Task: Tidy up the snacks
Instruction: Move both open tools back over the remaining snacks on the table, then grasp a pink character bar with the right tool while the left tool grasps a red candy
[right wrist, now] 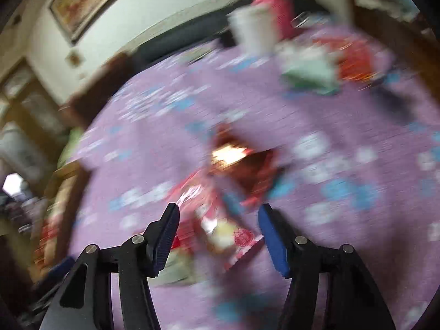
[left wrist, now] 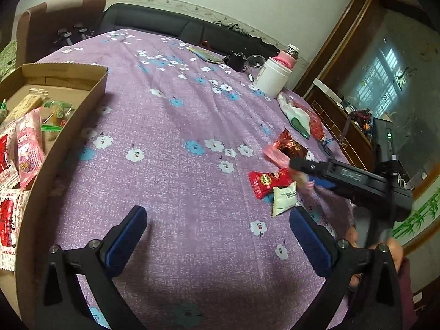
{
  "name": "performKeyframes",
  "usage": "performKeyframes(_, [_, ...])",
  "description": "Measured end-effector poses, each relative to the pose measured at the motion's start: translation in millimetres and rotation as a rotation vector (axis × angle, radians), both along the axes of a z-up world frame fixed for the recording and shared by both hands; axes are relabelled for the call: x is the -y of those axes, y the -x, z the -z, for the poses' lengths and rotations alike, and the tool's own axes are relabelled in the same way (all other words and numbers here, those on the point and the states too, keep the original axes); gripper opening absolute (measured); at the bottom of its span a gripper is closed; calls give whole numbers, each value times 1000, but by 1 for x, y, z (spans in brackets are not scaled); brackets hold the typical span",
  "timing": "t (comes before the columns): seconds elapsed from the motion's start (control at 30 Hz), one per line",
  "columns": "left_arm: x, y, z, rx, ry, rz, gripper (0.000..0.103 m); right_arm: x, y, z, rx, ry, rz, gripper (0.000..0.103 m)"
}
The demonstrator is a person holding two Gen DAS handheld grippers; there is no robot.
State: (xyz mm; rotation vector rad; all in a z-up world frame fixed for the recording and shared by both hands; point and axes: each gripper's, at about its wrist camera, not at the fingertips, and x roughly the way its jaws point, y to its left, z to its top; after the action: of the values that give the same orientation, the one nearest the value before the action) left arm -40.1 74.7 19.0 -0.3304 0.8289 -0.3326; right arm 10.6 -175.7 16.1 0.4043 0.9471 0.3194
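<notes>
Pink crinkly snack packet point(right wrist: 220, 228) looks light and slippery; pinch its flat middle. Right gripper point(right wrist: 218, 220) gapes around it, not yet closed; left gripper point(left wrist: 217, 236) wide open, empty.

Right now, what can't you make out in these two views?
- Right wrist view: motion blur; pink snack packet between the right gripper fingers, contact unclear.
- Left wrist view: same packet partly behind that gripper's finger.
- Left wrist view: cardboard box cut by the left edge; contents partly unseen.
- Packet print: too small.
</notes>
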Motion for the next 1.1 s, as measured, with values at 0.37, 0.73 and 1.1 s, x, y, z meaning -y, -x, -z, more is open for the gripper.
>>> performKeyframes(0.37, [4,-5,6,-40,-30,-4,103,-61,-12,0,70,280,-10,55])
performKeyframes(0.73, [24,-42,-8,-78,-146,100,88,-41,-2,-2,59,291,31,29])
performKeyframes(1.1, [73,-76,14,-12,-435,211,46,-25,-2,-6,60,199,69,29])
